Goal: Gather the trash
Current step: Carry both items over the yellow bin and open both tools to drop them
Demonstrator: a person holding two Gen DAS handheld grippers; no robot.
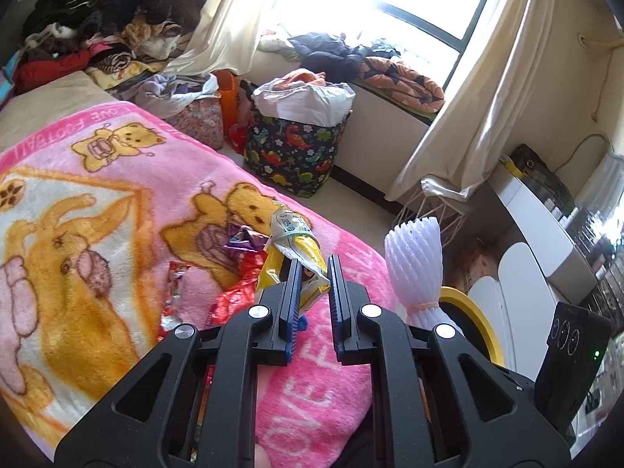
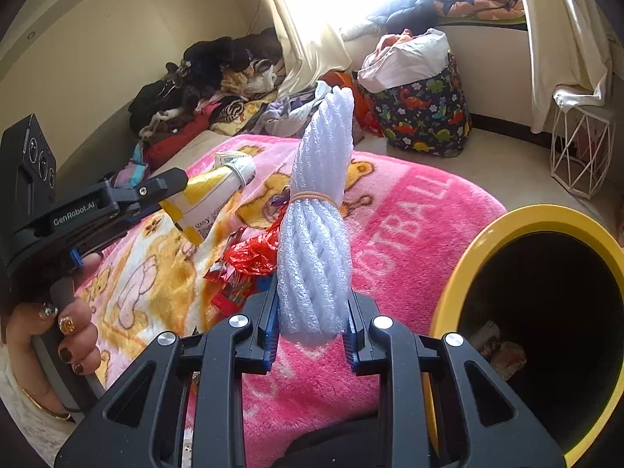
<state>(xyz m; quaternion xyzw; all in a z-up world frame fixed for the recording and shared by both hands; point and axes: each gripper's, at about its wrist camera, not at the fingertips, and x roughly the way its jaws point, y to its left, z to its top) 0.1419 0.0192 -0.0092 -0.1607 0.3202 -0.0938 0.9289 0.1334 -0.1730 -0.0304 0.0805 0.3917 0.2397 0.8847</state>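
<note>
My left gripper (image 1: 315, 288) is shut on a yellow snack bag (image 1: 296, 249) tied with a rubber band, held above the pink bear blanket (image 1: 117, 234). My right gripper (image 2: 312, 312) is shut on a white foam net bundle (image 2: 312, 241) bound with a rubber band, standing upright. The right wrist view also shows the left gripper (image 2: 171, 195) with the yellow bag (image 2: 206, 195) at the left, in a person's hand (image 2: 70, 335). Red wrappers (image 2: 253, 253) and a purple wrapper (image 1: 241, 240) lie on the blanket. A yellow-rimmed bin (image 2: 468, 257) opens at the right, with some trash inside.
A dinosaur-print bag (image 2: 425, 117) stuffed with cloth stands on the floor beyond the bed. A white wire basket (image 2: 581, 152) sits by the curtain. Piled clothes (image 1: 97, 27) cover the bed's far end and the window ledge (image 1: 390, 66).
</note>
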